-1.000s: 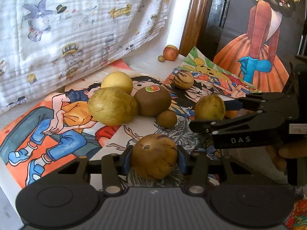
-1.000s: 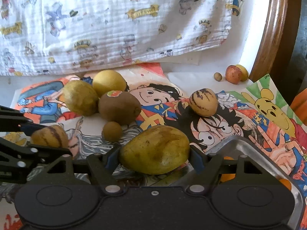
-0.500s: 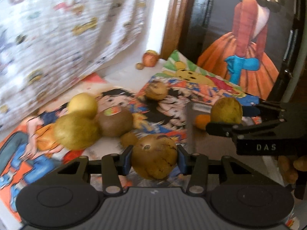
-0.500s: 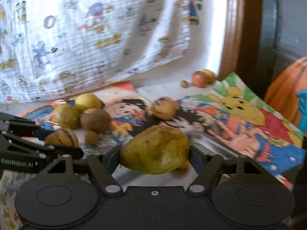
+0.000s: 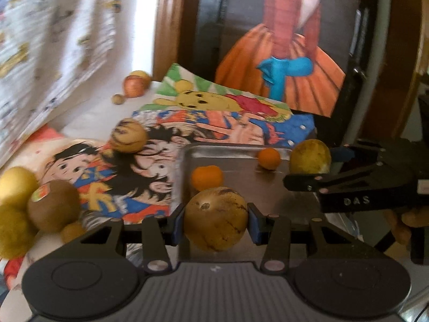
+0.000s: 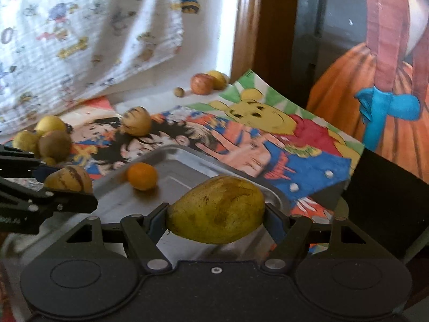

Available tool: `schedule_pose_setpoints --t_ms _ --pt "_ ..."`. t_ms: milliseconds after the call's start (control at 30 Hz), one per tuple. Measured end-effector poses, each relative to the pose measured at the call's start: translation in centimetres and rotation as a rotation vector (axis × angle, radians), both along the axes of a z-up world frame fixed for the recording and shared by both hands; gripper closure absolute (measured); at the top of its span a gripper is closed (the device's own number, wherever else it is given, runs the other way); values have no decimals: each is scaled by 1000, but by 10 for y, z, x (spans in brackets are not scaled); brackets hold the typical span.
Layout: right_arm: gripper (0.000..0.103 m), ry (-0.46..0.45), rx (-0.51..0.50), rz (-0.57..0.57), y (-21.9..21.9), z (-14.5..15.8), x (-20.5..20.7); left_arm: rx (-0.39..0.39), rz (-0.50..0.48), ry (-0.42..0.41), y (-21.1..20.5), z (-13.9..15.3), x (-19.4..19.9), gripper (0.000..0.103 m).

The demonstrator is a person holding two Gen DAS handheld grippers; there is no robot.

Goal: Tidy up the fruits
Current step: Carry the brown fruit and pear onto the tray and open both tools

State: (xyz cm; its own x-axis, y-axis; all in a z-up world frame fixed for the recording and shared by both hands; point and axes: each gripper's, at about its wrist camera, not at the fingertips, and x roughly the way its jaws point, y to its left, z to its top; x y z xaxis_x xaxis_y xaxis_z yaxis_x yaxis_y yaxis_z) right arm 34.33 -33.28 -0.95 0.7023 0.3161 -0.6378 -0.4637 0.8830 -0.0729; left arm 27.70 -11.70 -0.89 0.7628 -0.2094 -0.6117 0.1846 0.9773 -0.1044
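Your white surface [image 6: 150, 99] carries cartoon posters [image 6: 268, 139], a metal tray [image 6: 182, 161] over them, loose fruit cluster [image 6: 45, 139] at left edge, apple [image 6: 201, 83] at the back.

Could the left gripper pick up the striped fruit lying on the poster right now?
Probably not: the left gripper is already shut on a round brown-flecked fruit, so the striped fruit, though unobstructed, can't be taken.

Both grippers swung over from the fruit pile: left gripper [image 5: 216, 224] with its striped fruit [image 5: 216, 219] and right gripper [image 6: 216, 214] with the mango [image 6: 216, 212] now sit above the tray [image 5: 241, 185].
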Motion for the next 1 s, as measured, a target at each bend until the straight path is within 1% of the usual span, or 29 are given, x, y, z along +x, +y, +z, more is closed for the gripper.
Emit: schedule_pose_setpoints --t_ms 133,267,567,767,1000 --pt "28 11 5 -8 -4 -11 8 31 -42 0 -11 -8 7 53" --pt "28 6 4 -6 -4 -17 13 50 -58 -2 -16 -14 13 53" --pt "28 -27 -15 13 -3 -23 18 78 -47 9 -18 -24 22 53" --pt "27 -38 -27 28 1 -26 18 103 -53 2 -21 -24 21 51" --pt "27 -38 -34 29 1 -26 17 101 -43 6 -18 -23 21 46"
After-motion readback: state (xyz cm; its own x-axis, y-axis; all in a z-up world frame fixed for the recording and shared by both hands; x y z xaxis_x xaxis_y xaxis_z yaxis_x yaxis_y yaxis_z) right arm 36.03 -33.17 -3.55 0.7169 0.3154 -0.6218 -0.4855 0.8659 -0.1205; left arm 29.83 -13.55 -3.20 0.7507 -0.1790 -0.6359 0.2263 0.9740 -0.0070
